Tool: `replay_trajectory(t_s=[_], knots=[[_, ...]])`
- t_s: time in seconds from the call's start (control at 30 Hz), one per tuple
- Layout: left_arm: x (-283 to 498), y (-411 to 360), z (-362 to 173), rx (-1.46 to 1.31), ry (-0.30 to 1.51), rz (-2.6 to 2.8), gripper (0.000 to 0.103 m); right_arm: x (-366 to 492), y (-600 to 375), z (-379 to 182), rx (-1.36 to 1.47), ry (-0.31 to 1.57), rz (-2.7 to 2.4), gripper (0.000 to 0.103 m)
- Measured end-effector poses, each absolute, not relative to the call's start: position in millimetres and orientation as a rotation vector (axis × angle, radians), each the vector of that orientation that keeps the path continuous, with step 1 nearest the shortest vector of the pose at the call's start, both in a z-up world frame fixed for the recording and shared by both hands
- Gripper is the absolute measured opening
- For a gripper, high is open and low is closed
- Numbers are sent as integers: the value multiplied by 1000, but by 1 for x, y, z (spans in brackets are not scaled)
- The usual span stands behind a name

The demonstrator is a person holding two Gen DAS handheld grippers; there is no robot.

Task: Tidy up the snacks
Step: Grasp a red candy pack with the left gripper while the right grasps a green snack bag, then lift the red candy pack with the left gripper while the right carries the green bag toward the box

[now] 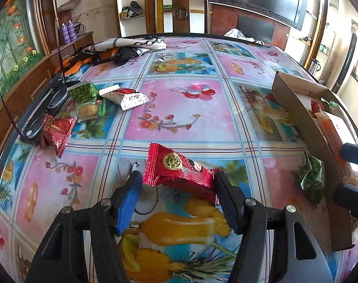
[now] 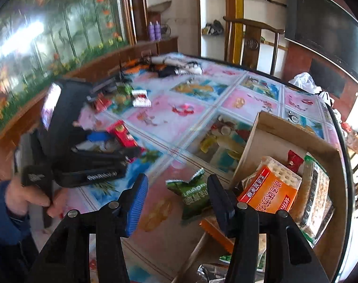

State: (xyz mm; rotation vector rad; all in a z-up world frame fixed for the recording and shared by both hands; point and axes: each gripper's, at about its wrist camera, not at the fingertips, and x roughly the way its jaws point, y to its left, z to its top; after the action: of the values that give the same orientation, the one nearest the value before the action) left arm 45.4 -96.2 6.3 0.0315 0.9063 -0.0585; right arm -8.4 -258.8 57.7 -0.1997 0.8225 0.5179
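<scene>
left gripper [image 1: 177, 184] at lower centre of the left view, jaws parted about as wide as the red packet [image 1: 179, 168] between them; right end of the wrapper touching the black finger [image 1: 222, 188], left end just short of the blue pad [image 1: 129, 195]. cannot tell whether squeezed yet or merely bracketed, nor whether lifted off the tablecloth [image 1: 179, 108] or resting on it.

right gripper [image 2: 176, 195] at lower centre of the right view, jaws wide apart, holding nothing. green packet [image 2: 195, 194] lying on the cloth between the fingers, close against the outer wall of the cardboard box [image 2: 264, 122] at right. inside the box: an orange cracker pack [image 2: 271, 193], a small red wrapper and a long clear pack. more loose packets waiting at upper left of the left view: a red one [image 1: 57, 133], a white and red one [image 1: 127, 97], two green ones [image 1: 84, 92].

probably very light, thin crinkly foil over a small soft or brittle filling; glossy, so likely to slip or twist under a corner pinch. best taken across the padded middle, short way, with gentle pressure, avoiding the flat crimped ends that fold. green packet looks puffy and loose; same hold across the belly, away from the box wall.
</scene>
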Motion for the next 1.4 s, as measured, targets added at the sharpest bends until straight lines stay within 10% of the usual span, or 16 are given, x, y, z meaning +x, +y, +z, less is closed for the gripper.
replay_trajectory(t_s=[0.43, 0.53, 0.73, 1.13, 1.4], knots=[[48, -90, 7, 7, 910, -41, 62, 11, -217, 29, -642, 1014, 501, 57], [49, -87, 8, 2, 910, -35, 62, 18, -214, 20, -666, 1054, 468, 35], [50, -84, 7, 2, 907, -24, 60, 23, -209, 32, -533, 1011, 420, 33], [59, -68, 9, 29, 881, -66, 19, 32, -238, 48, 80, 802, 237, 33], [56, -70, 11, 21, 876, -92, 16, 20, -242, 62, 98, 744, 291, 33]])
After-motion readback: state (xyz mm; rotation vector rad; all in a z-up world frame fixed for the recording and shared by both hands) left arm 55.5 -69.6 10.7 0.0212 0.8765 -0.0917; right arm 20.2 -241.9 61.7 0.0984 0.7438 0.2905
